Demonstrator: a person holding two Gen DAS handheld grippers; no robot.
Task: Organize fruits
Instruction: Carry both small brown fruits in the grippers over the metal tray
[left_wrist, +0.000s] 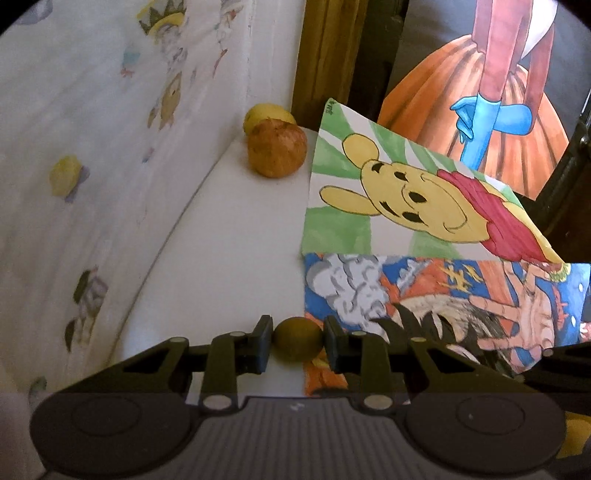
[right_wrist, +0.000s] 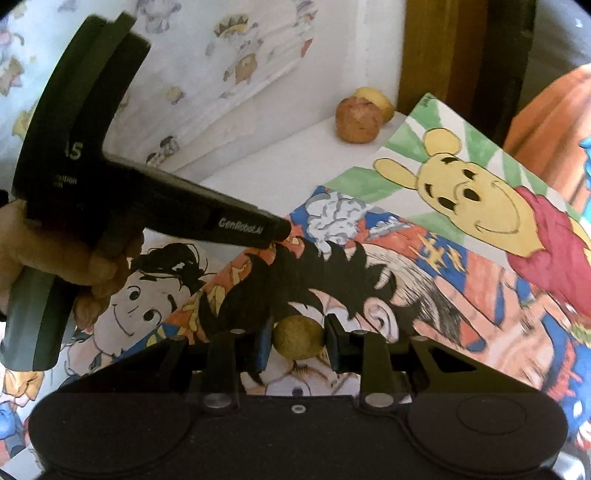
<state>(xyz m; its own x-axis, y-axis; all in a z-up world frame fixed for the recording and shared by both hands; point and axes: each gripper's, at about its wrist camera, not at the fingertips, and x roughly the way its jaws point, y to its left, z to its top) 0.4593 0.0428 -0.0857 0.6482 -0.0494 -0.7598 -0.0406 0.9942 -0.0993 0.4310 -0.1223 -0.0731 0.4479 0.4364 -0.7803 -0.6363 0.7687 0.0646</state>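
- Looking along the left wrist view, the left gripper (left_wrist: 298, 343) had its 2 black fingers closed narrowly on a small round olive-brown fruit (left_wrist: 297, 339), which sat low between the pads just above the white tabletop (left_wrist: 229, 236).
- Far back in the corner of that tabletop stood a round reddish-brown fruit (left_wrist: 277, 149), touching a yellow fruit (left_wrist: 266, 115) half hidden behind it.
- A white cloth printed with pale cartoon figures (left_wrist: 92, 147) rose along the left side of the tabletop.
- To the right lay a coloured drawing of a yellow bear in a red shirt (left_wrist: 406, 199), its lower edge overlapping a busy comic-style drawing in orange and blue (left_wrist: 461, 302); the held fruit hung at that drawing's left edge.
- Turning to the right wrist view, the right gripper (right_wrist: 299, 341) likewise pinched a small round speckled yellow-brown fruit (right_wrist: 298, 340) between its 2 fingers, above the comic-style drawing (right_wrist: 424, 266).
- The left gripper's black body (right_wrist: 147, 192) crossed the upper left of this view, held in the person's left hand (right_wrist: 55, 266); its fingertips were hidden here.
- The reddish-brown fruit (right_wrist: 357, 120) and the yellow fruit (right_wrist: 376, 99) stood together in the far corner, near the bear drawing (right_wrist: 480, 192).
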